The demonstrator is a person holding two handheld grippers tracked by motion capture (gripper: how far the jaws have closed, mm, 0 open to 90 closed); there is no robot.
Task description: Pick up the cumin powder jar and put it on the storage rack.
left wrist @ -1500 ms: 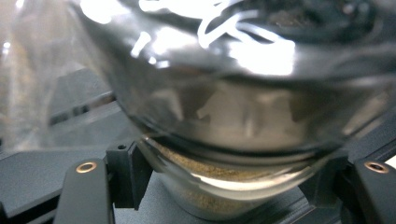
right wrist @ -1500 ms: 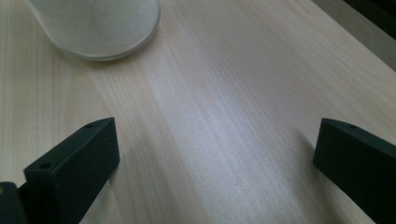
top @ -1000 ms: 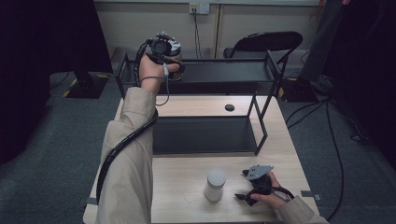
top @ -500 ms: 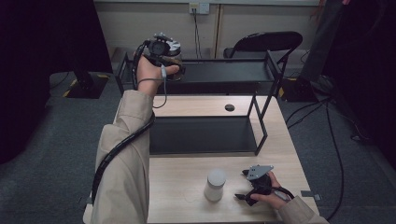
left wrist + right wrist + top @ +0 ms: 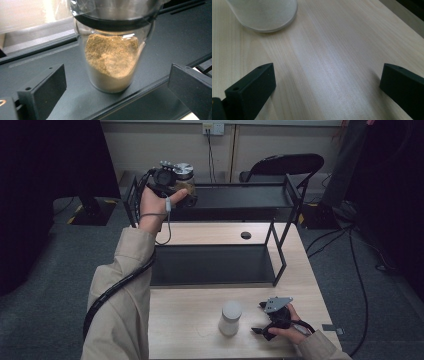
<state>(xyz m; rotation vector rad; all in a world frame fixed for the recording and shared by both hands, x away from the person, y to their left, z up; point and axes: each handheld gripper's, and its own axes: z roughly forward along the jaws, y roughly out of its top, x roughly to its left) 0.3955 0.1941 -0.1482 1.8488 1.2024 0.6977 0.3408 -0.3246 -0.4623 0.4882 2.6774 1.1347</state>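
- Where the left gripper (image 5: 175, 182) was clamped on the glass jar (image 5: 184, 175) a second ago, its jaws have just been opening and now stand wide apart, with the jar between them but free of both pads.
- That left hand has also shifted a little along the back left corner of the black metal shelf (image 5: 240, 200) since the earlier frame; the right hand has stayed where it was.
- From the left gripper view, the jar (image 5: 112, 55) stands upright on the shelf's dark top deck, just inside its front rail, holding a tan powder that slopes higher on one side.
- Its metal lid is cut off by the top edge of that view, and in the high view the hand and gripper body cover most of the glass.
- At the near right corner of the wooden table (image 5: 190, 330), the right gripper (image 5: 267, 325) rests low in the person's hand, jaws spread wide over bare wood and holding nothing.
- A white frosted jar (image 5: 230, 318) stands upright on the table just left of that gripper, apart from it.
- In the right gripper view, only the rounded base of this white jar (image 5: 264, 15) shows at the top left; the rest is cut off.
- Small dark round mark (image 5: 245, 235) on the table under the shelf is too small to identify.
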